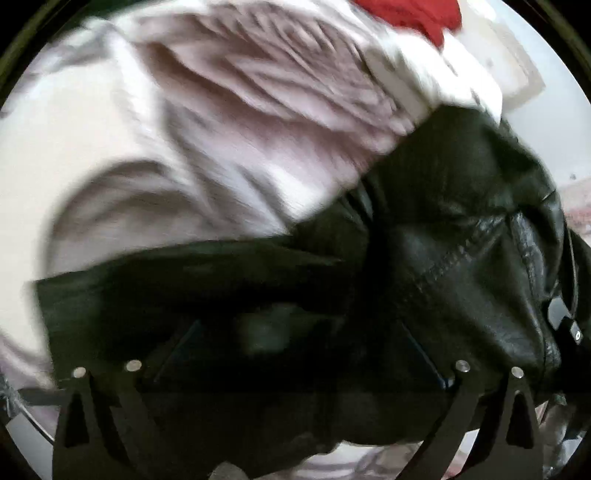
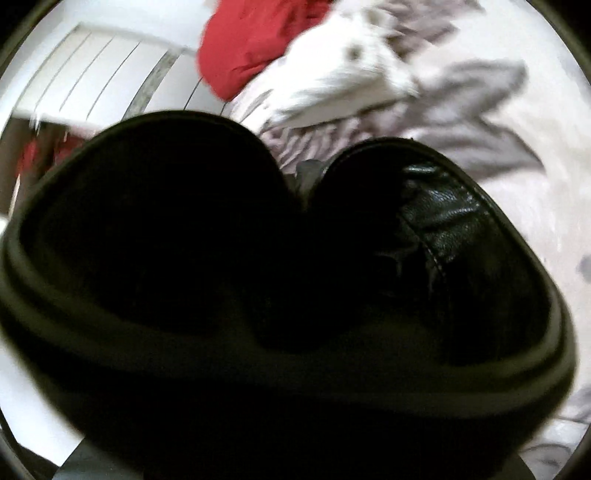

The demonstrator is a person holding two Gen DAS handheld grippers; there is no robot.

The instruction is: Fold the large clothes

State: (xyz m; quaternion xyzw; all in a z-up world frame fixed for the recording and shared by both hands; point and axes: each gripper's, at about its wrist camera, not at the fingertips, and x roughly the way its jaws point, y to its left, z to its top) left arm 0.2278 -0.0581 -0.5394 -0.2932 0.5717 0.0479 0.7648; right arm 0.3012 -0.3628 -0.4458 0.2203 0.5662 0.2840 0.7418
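Note:
A black leather jacket (image 1: 443, 258) fills the lower half of the left wrist view and hangs over my left gripper (image 1: 295, 339). Only the finger bases show at the bottom; the tips are buried in the dark folds. In the right wrist view the same jacket (image 2: 450, 221) bulges close to the lens and hides my right gripper entirely. Part of the right gripper's black body (image 1: 565, 321) shows at the jacket's right edge in the left wrist view. The frames are blurred by motion.
Under the jacket lies a pale pink and grey striped bed cover (image 1: 221, 122), also in the right wrist view (image 2: 480, 122). A red garment (image 1: 413, 14) (image 2: 251, 44) and a white garment (image 2: 347, 77) lie further back. A white panelled surface (image 2: 92, 74) stands at the left.

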